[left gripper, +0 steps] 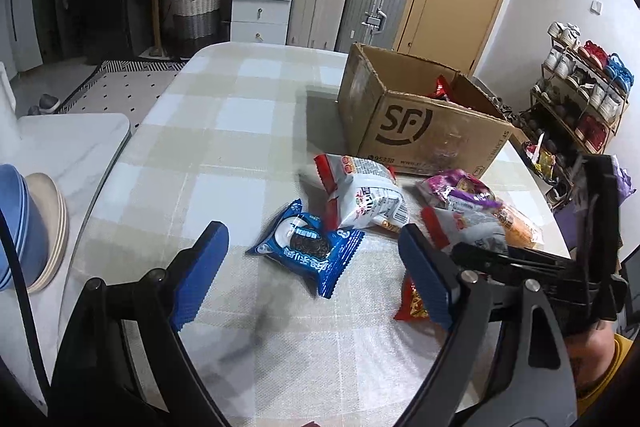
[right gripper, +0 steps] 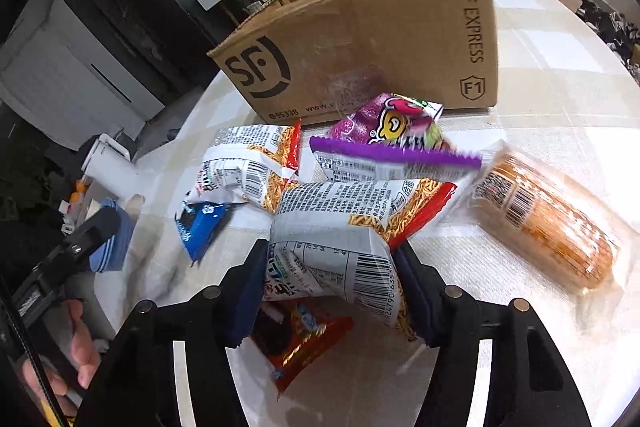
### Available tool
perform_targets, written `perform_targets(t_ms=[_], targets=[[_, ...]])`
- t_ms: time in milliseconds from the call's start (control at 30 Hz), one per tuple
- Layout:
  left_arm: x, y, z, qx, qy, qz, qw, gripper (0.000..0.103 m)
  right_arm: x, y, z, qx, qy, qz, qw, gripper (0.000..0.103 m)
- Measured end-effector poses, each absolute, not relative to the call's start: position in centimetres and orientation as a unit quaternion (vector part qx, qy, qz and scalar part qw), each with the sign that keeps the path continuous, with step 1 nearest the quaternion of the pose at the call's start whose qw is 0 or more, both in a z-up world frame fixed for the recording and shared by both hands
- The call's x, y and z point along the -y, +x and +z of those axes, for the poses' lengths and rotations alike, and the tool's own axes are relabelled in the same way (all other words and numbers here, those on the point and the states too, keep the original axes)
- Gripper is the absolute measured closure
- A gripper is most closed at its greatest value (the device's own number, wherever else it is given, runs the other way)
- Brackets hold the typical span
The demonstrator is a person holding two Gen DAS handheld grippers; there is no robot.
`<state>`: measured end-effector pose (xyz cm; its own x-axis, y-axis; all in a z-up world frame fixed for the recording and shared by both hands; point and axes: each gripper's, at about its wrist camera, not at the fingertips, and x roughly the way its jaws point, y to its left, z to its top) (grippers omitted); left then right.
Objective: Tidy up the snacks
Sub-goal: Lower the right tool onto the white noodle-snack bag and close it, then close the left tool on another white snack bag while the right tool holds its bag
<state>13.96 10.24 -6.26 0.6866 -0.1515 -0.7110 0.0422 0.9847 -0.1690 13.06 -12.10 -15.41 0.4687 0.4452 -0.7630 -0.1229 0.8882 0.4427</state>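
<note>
An open SF cardboard box (left gripper: 404, 123) stands on the checked table, also in the right wrist view (right gripper: 360, 43), with a red packet (left gripper: 442, 87) inside. In front lie a blue cookie packet (left gripper: 308, 251), a white-and-red noodle snack bag (left gripper: 360, 195), a purple snack bag (right gripper: 384, 135), an orange cracker pack (right gripper: 552, 223) and a red packet (right gripper: 300, 343). My left gripper (left gripper: 312, 263) is open above the blue packet. My right gripper (right gripper: 332, 287) is shut on a second white noodle snack bag (right gripper: 332, 239).
Stacked blue and beige bowls (left gripper: 28, 227) sit at the table's left edge. A shoe rack (left gripper: 580, 99) stands to the right of the table. Suitcases (left gripper: 348, 3) and white drawers (left gripper: 260, 3) stand behind the table.
</note>
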Motion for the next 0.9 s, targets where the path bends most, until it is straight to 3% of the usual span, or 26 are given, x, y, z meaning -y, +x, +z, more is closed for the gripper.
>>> perform_targets(t_ms=[400,900], targets=[[-9.8,15.1,-7.2,-0.406,-0.081,-0.054,0.908,0.017,13.6,9.9,-12.8,-0.458,0.170,0.210,0.847,0.041],[-2.3,23.0,-9.2,-0.464,0.020,-0.033,0.885,0.017,15.4,9.7,-12.6,-0.458,0.175,0.217,0.844,0.041]])
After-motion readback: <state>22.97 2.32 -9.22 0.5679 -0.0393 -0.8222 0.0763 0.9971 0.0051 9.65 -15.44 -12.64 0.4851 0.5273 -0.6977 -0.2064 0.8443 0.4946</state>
